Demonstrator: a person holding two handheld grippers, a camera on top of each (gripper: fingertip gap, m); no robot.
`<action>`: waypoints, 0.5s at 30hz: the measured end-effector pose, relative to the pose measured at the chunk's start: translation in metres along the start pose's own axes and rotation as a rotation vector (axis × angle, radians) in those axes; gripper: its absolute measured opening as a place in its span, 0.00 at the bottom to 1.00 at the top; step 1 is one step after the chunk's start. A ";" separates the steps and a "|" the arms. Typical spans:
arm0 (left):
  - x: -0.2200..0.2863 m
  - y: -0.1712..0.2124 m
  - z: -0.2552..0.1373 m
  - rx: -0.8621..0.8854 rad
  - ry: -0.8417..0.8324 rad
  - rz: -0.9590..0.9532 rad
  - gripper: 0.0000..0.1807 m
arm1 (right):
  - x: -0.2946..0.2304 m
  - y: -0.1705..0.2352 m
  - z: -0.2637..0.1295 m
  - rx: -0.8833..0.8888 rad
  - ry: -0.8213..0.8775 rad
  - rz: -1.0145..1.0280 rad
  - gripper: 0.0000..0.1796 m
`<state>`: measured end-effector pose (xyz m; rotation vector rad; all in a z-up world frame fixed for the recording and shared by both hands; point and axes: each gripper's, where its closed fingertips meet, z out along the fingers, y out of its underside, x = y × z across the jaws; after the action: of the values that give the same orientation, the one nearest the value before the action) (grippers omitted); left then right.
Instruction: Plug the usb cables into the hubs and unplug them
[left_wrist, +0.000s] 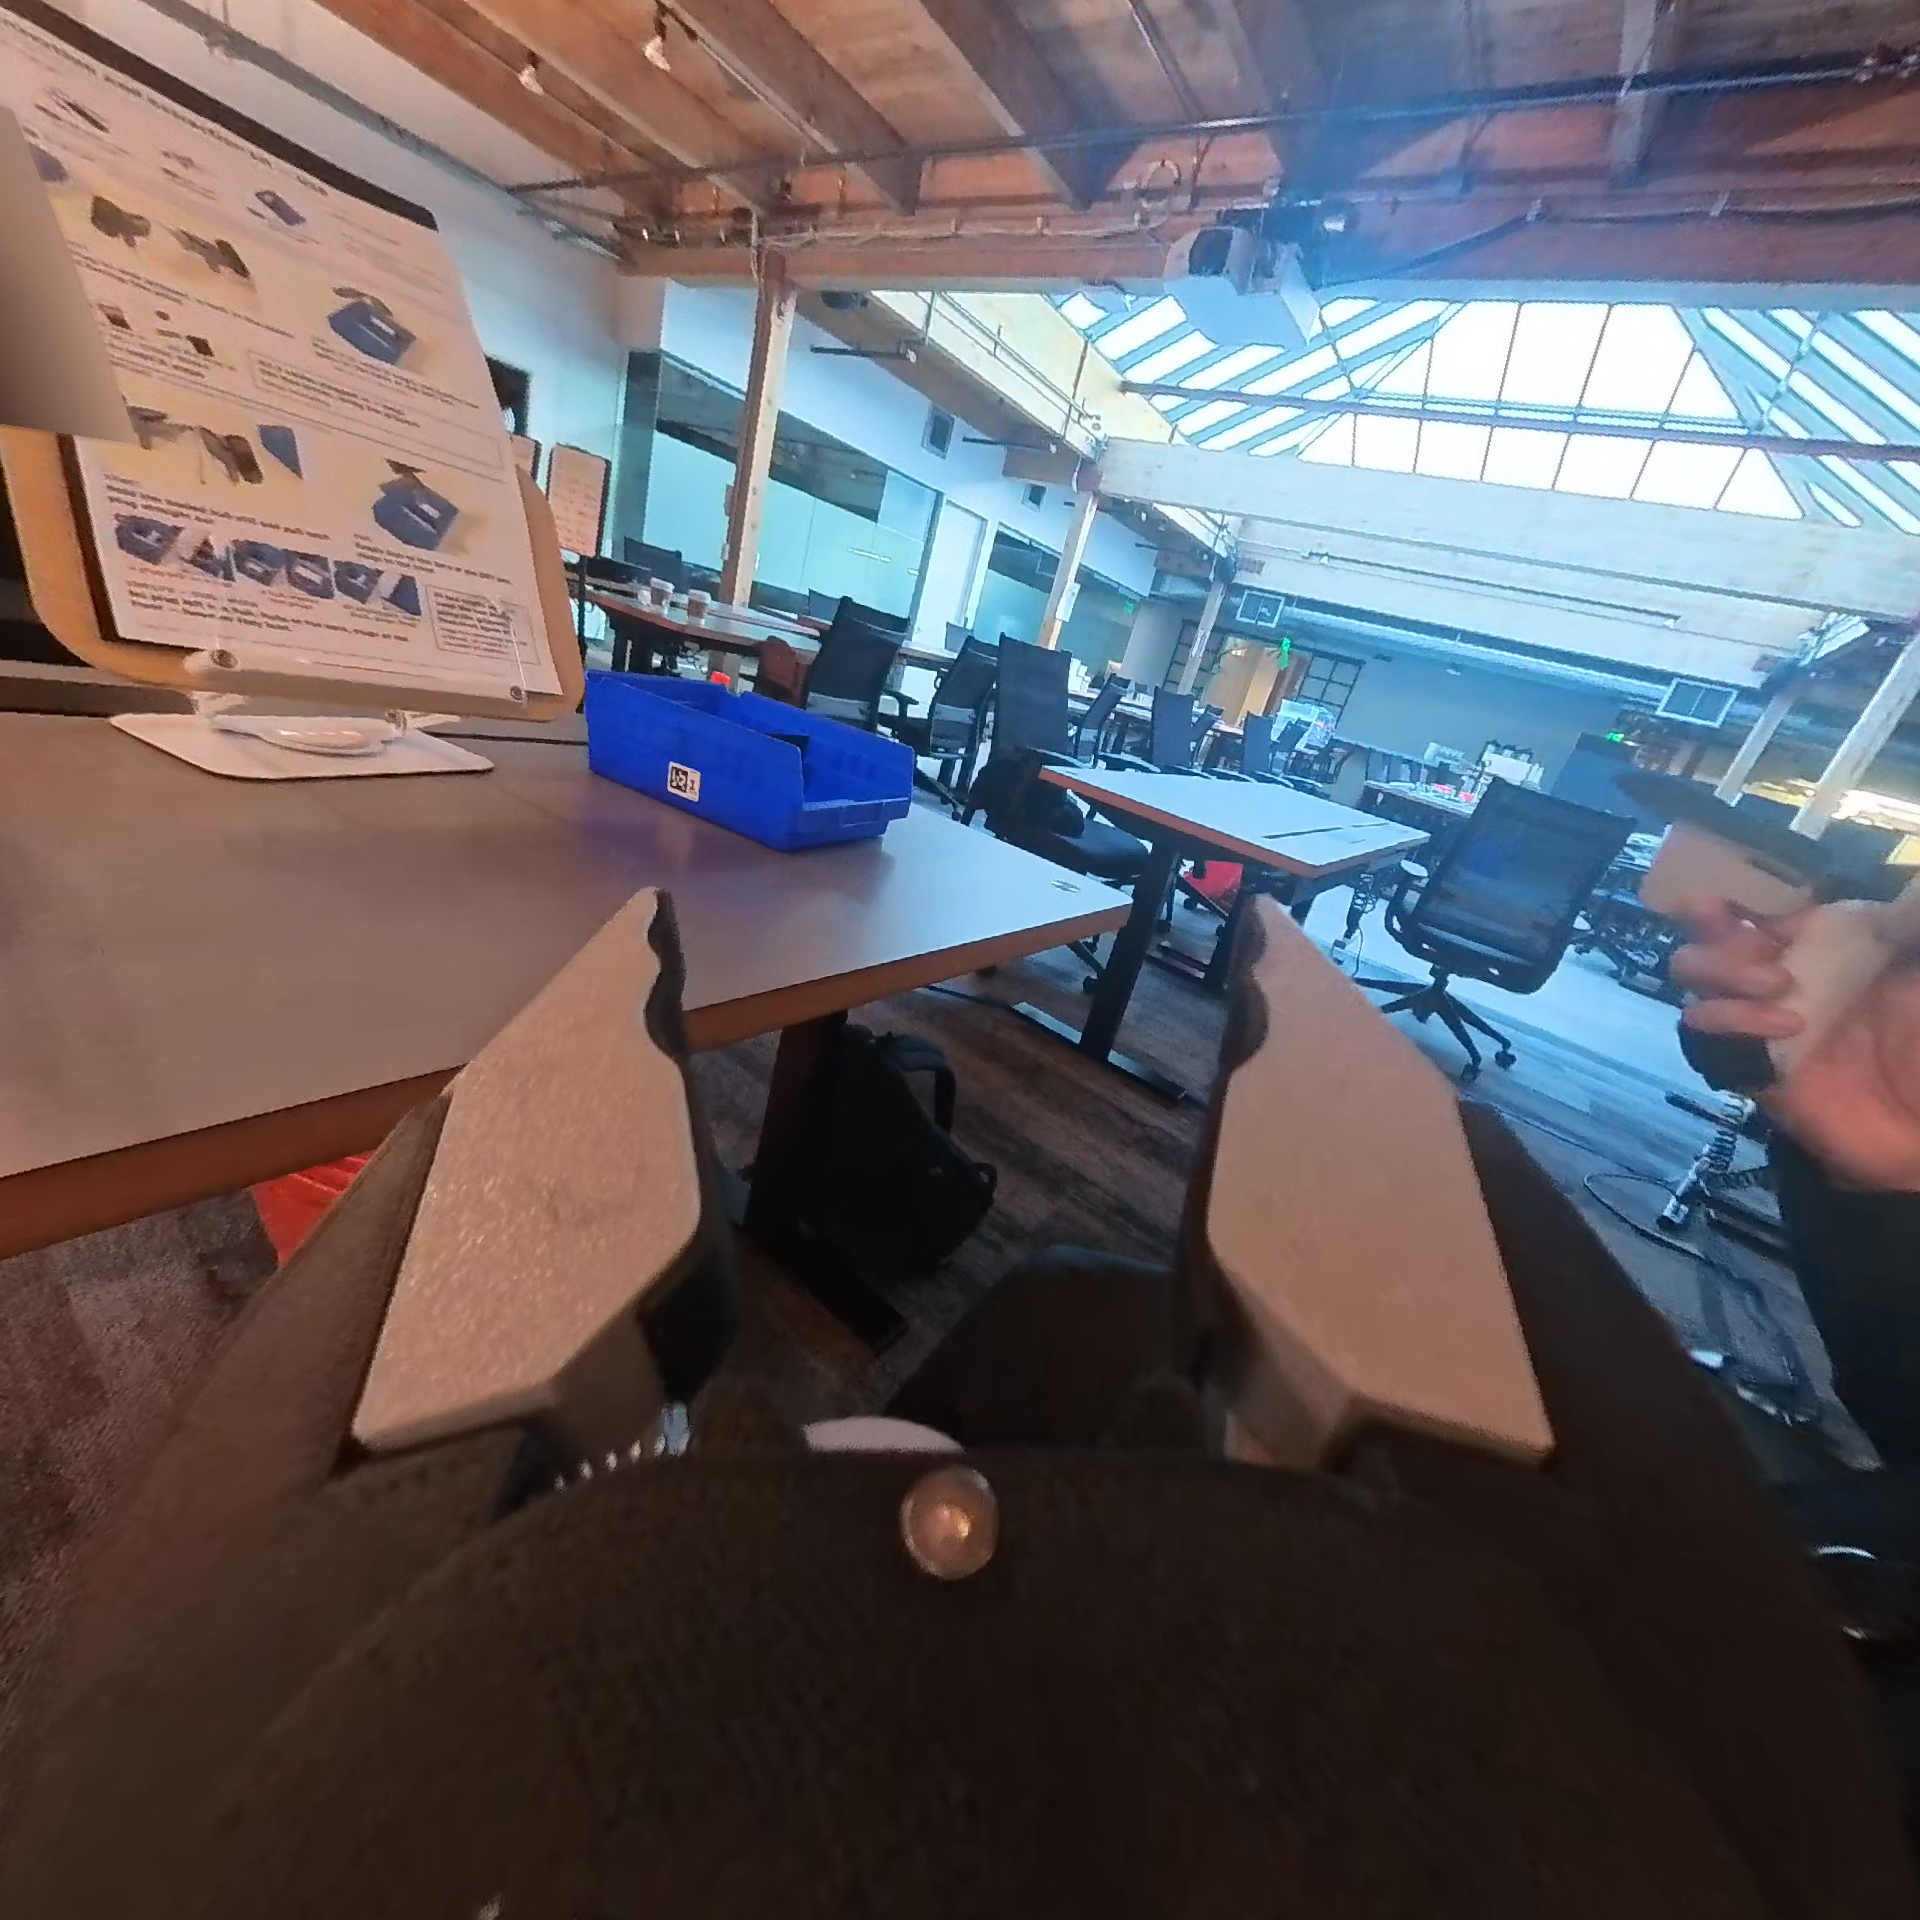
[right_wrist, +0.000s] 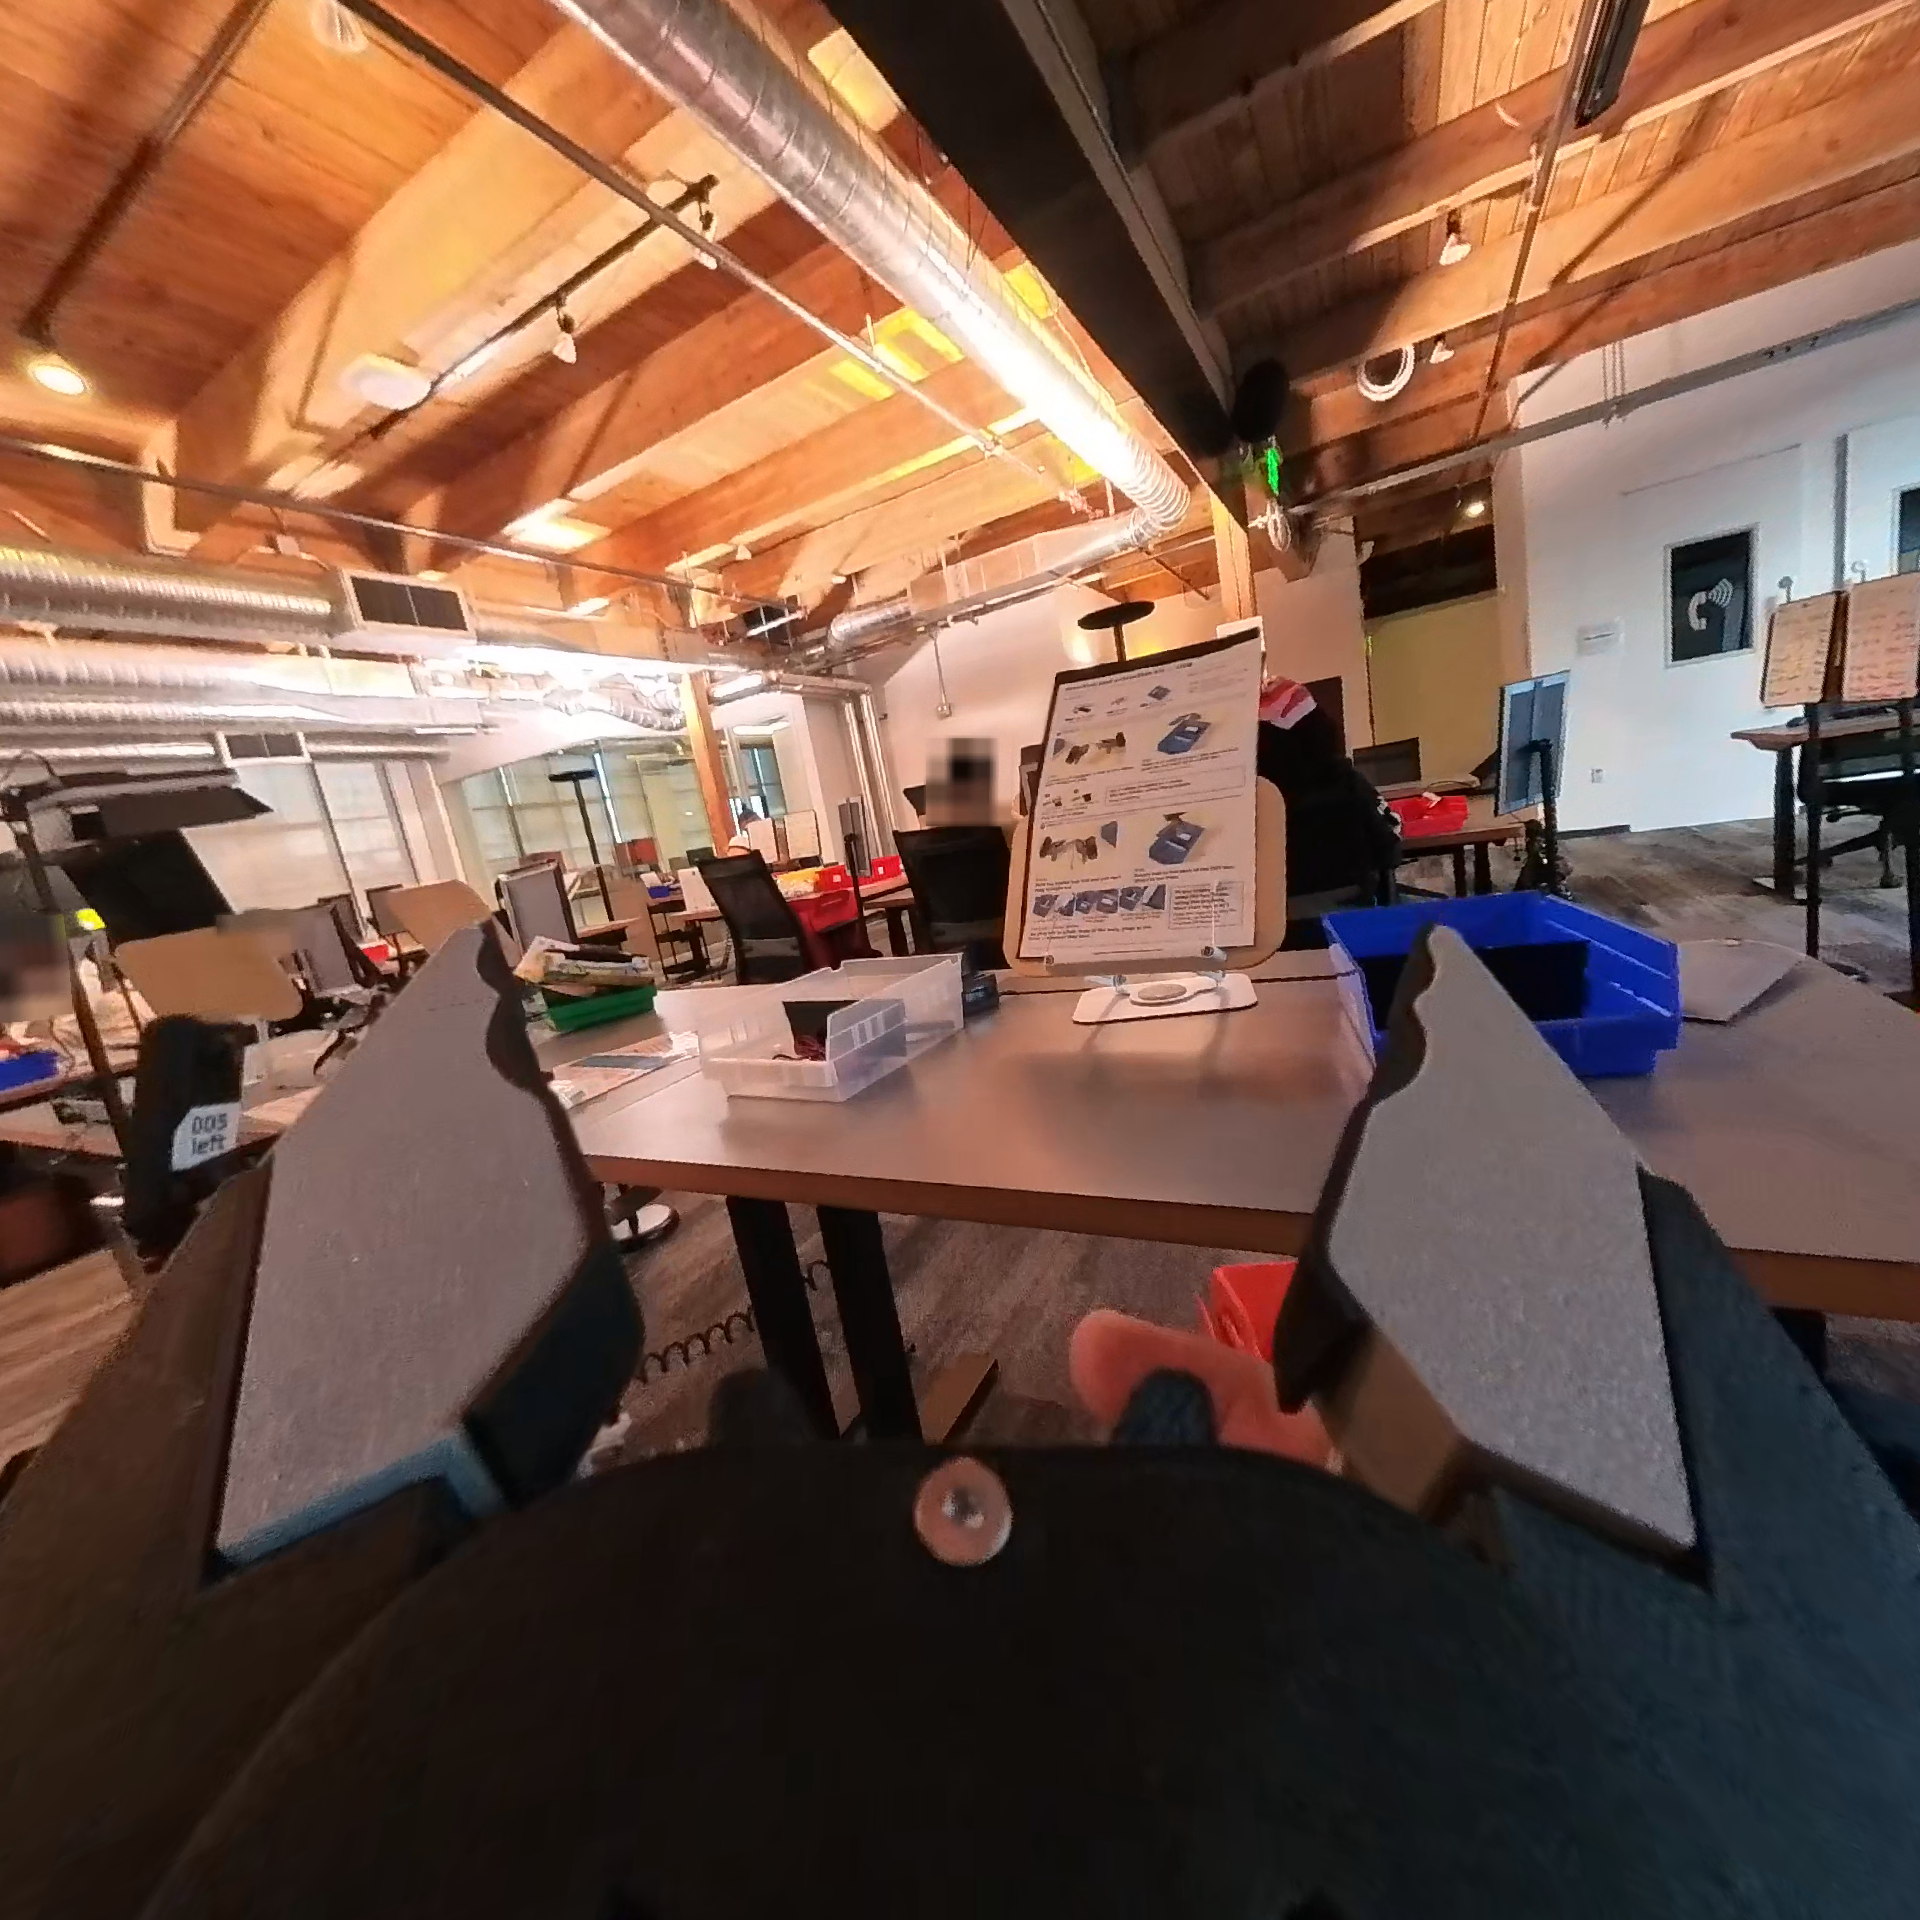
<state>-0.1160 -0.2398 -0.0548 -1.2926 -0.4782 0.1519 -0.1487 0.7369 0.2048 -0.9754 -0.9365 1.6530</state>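
both grippers, left (left_wrist: 951, 961) and right (right_wrist: 961, 992), were spread wide w/ nothing held, below desk (right_wrist: 1039, 1132) height. no usb cables or hubs visible; prob inside the blue bin (right_wrist: 1621, 1023) or clear tray (right_wrist: 831, 1034), contents too dark to tell. risk: reaching in blind, fingers could snag the bin wall.

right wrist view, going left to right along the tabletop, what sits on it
Green tray with stacked papers → clear plastic organizer box → small dark device → instruction sheet on its stand → blue bin → flat grey sheet. No cable or hub is clearly visible.
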 end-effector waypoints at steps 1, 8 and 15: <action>0.000 -0.001 0.000 0.003 -0.001 -0.002 0.57 | -0.001 -0.001 0.002 0.000 -0.002 -0.004 0.87; 0.002 -0.006 0.001 0.000 -0.025 0.009 0.57 | -0.003 0.004 0.001 -0.010 -0.008 0.000 0.87; 0.005 -0.003 0.004 -0.012 -0.023 0.022 0.57 | -0.003 0.004 0.000 -0.008 -0.010 -0.011 0.87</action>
<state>-0.1132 -0.2355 -0.0497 -1.3098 -0.4854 0.1831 -0.1497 0.7334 0.2014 -0.9669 -0.9541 1.6472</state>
